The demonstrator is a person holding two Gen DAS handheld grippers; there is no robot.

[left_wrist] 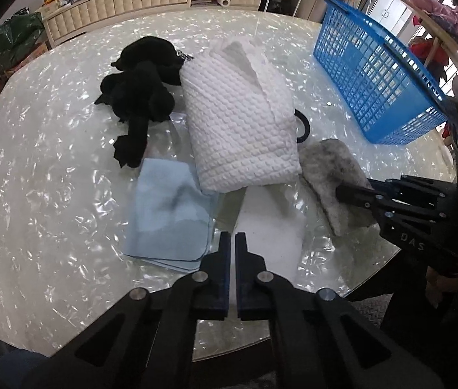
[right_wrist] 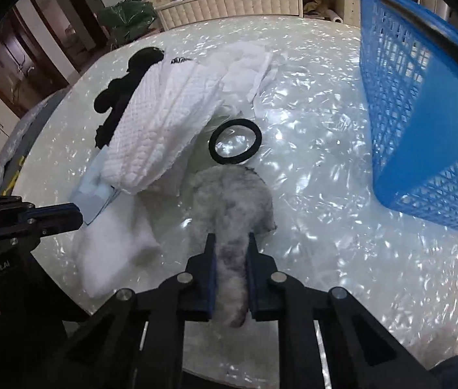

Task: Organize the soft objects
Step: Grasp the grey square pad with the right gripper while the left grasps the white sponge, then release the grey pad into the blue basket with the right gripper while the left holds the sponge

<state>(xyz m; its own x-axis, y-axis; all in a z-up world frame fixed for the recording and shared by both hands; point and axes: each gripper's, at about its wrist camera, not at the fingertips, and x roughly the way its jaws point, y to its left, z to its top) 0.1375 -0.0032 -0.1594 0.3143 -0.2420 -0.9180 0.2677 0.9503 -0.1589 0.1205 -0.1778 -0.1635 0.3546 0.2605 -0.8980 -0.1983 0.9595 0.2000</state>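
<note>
The white waffle towel (left_wrist: pixel 242 120) hides part of the black hair tie (left_wrist: pixel 303 126) beside it, and overlaps the black plush toy (right_wrist: pixel 122 97).

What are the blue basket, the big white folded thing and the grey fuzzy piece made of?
Blue basket: looks like rigid moulded plastic, with open grid walls and a slight gloss.
White folded thing: seems a woven waffle-textured cloth, matte with raised cells.
Grey fuzzy piece: probably fleece or plush, with a fluffy nap, darker smudges, squeezed between the right jaws.

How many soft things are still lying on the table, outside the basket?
6: black plush toy far left, white waffle towel centre, light blue cloth and white cloth nearest, black hair tie beside the towel, grey fuzzy cloth in the right gripper. More may hide underneath.
</note>
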